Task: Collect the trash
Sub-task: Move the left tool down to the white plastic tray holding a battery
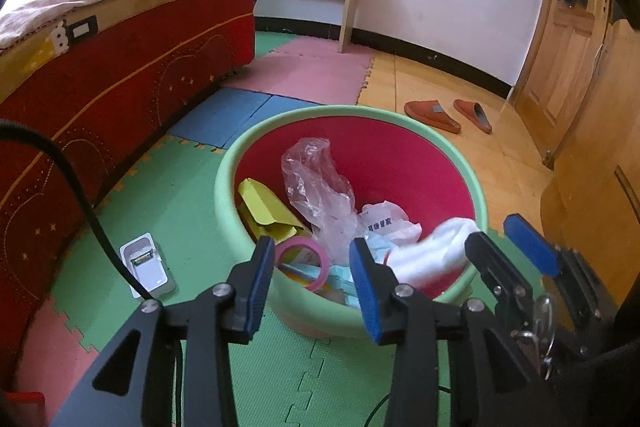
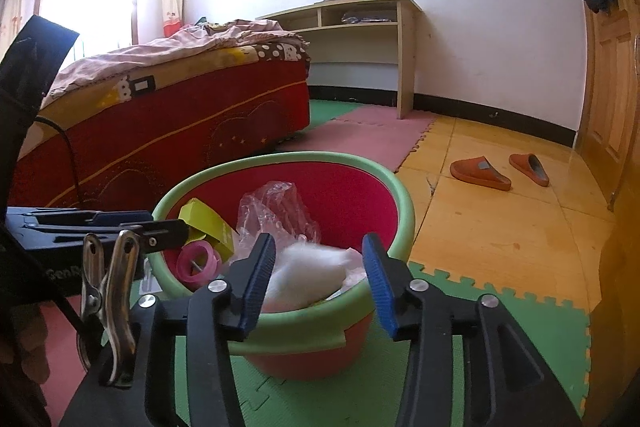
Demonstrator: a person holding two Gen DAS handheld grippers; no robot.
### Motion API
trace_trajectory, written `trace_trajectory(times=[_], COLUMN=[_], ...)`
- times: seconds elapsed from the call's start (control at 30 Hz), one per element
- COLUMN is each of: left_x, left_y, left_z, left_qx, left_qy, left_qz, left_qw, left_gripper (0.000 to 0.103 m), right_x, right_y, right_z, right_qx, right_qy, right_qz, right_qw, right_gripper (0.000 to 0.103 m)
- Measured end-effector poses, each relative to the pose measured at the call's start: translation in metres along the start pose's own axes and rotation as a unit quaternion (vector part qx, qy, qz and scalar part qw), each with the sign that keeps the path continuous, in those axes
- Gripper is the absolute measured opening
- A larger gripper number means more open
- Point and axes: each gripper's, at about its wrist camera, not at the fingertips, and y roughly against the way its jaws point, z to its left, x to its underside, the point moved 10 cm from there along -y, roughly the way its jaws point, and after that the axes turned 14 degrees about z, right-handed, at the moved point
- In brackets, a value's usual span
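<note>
Left wrist view: both tongs (image 1: 312, 267) gape empty over the trash-filled basin (image 1: 440, 143).

- Left wrist cam sits close above the bin (image 1: 400, 131), tilted down into it, bed (image 1: 120, 75) on its left.
- Right wrist cam is lower and flatter, looking across the bin (image 2: 360, 163) rim.
- Both catch the bin, bed (image 2: 180, 123), desk (image 2: 404, 59) and slippers (image 2: 480, 173).

Blue Chinese characters are printed on a crumpled white plastic bag (image 1: 386, 223) lying in the red basin with the green rim (image 1: 224, 167); they are too small to be read with certainty. The white letters "Gen R", cut off, are seen on a black casing (image 2: 60, 273) at near left.
</note>
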Motion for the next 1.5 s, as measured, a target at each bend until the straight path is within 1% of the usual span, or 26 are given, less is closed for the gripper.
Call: trace_trajectory(times=[0.43,0.63,0.77,0.83,1.0,1.13,1.17,1.3,1.43,1.5], left_x=[0.002,0.001,0.003,0.004,0.006,0.011,0.012,0.020,0.028,0.034], left_y=[0.005,0.005,0.004,0.002,-0.004,-0.017,-0.020,-0.047,-0.076,-0.097], left_z=[0.010,0.015,0.025,0.033,0.072,0.116,0.123,0.168,0.199,0.217], left_qx=[-0.006,0.008,0.026,0.023,-0.003,-0.039,-0.042,-0.067,-0.090,-0.099], left_qy=[0.003,0.008,0.021,0.028,0.056,0.086,0.092,0.132,0.152,0.168], left_qz=[-0.003,-0.002,0.003,0.006,0.012,0.015,0.017,0.037,0.059,0.079], left_qw=[1.0000,0.9999,0.9994,0.9993,0.9984,0.9955,0.9947,0.9883,0.9825,0.9776], left_gripper=[0.041,0.041,0.041,0.041,0.041,0.041,0.041,0.041,0.041,0.041], right_x=[0.000,0.000,-0.001,0.000,0.000,0.000,0.000,0.001,0.002,0.002], right_y=[0.004,0.007,0.007,0.008,0.011,0.014,0.015,0.015,0.016,0.016], right_z=[-0.001,0.001,0.003,0.004,0.010,0.016,0.018,0.021,0.024,0.025], right_qx=[-0.005,-0.007,-0.011,-0.014,-0.022,-0.027,-0.029,-0.026,-0.033,-0.034], right_qy=[-0.002,0.002,0.005,0.008,0.016,0.024,0.025,0.032,0.032,0.036], right_qz=[-0.005,-0.009,-0.010,-0.010,-0.013,-0.017,-0.017,-0.019,-0.018,-0.018], right_qw=[1.000,1.000,1.000,1.000,1.000,0.999,0.999,0.999,0.999,0.999], right_gripper=[0.047,0.047,0.047,0.047,0.047,0.047,0.047,0.047,0.047,0.047])
